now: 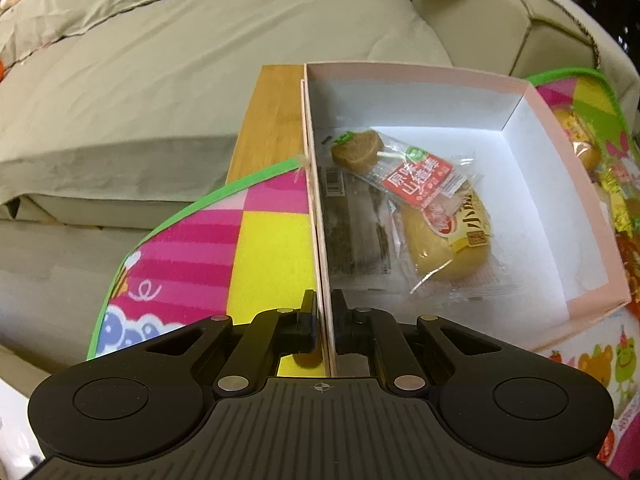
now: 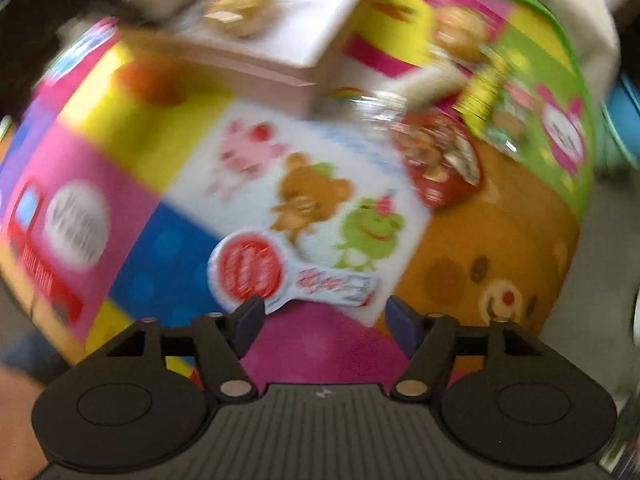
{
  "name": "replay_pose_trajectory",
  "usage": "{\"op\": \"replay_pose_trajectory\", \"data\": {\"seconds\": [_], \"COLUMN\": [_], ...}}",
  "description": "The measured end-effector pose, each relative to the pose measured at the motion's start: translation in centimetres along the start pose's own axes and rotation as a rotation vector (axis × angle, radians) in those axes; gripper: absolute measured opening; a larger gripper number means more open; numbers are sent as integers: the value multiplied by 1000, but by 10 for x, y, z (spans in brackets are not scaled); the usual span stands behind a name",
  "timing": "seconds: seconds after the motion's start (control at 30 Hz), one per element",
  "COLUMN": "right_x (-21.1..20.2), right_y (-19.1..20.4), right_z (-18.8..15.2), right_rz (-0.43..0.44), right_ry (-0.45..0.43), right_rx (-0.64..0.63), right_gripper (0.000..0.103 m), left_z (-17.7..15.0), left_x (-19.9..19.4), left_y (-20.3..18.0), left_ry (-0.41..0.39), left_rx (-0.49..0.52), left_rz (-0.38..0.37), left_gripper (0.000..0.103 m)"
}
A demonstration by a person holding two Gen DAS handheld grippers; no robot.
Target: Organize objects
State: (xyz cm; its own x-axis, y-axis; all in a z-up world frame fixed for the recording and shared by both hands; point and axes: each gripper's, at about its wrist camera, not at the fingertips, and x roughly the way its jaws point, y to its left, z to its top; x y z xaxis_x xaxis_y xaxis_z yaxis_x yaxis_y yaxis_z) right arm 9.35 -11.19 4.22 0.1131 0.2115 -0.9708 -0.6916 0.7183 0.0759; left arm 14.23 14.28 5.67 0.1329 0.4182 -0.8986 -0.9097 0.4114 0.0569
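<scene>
Your left tool (image 1: 323, 316) is pinched shut on the near wall of the open pale pink cardboard box (image 1: 560, 128), one finger outside and one inside the wall. The box has a white interior and fills the centre and right of the left wrist view, sitting on a bright cartoon-printed mat with a green edge (image 1: 192, 240) that covers a wooden tabletop (image 1: 272, 112). Inside the box, toward its lower left part, lies a brown round lollipop in a clear wrapper with a red label (image 1: 400, 164), resting across a yellow bun in a clear packet (image 1: 444, 240), with a flat dark-printed sachet (image 1: 356, 236) just beside them against the wall you hold.

Your right tool (image 2: 323, 320) has its fingers spread well apart with nothing between them. The right wrist view is blurred. Just above the fingertips, at lower centre of the frame, a flat white packet with a red round end and a narrow handle-shaped tail (image 2: 276, 276) lies on the mat. More wrapped snacks sit at the upper right: a red round packet (image 2: 436, 164), a yellow-and-green packet (image 2: 492, 100) and a bun (image 2: 460, 32). The pink box shows at the top centre.
</scene>
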Motion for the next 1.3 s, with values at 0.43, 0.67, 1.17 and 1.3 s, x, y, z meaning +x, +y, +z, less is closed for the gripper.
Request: {"op": "replay_pose_trajectory", "data": {"seconds": [0.43,0.67,1.17,1.3], "right_x": [46,26,-175,-189], "right_y": [57,36,-43,-60], "right_z": [5,30,71,101], "right_rz": [-14,79,292,347], "right_ry": [-52,-4,-421,-567], "right_rx": [-484,-134,541,674], "right_gripper": [78,61,61,62], "left_z": [-1,3,6,6], "left_x": [-6,-6,-6,-6], "left_y": [3,3,10,11], "left_ry": [94,97,95,102], "left_rx": [-21,-6,8,2], "left_rz": [25,3,-22,-23], "left_gripper": [9,8,9,9]}}
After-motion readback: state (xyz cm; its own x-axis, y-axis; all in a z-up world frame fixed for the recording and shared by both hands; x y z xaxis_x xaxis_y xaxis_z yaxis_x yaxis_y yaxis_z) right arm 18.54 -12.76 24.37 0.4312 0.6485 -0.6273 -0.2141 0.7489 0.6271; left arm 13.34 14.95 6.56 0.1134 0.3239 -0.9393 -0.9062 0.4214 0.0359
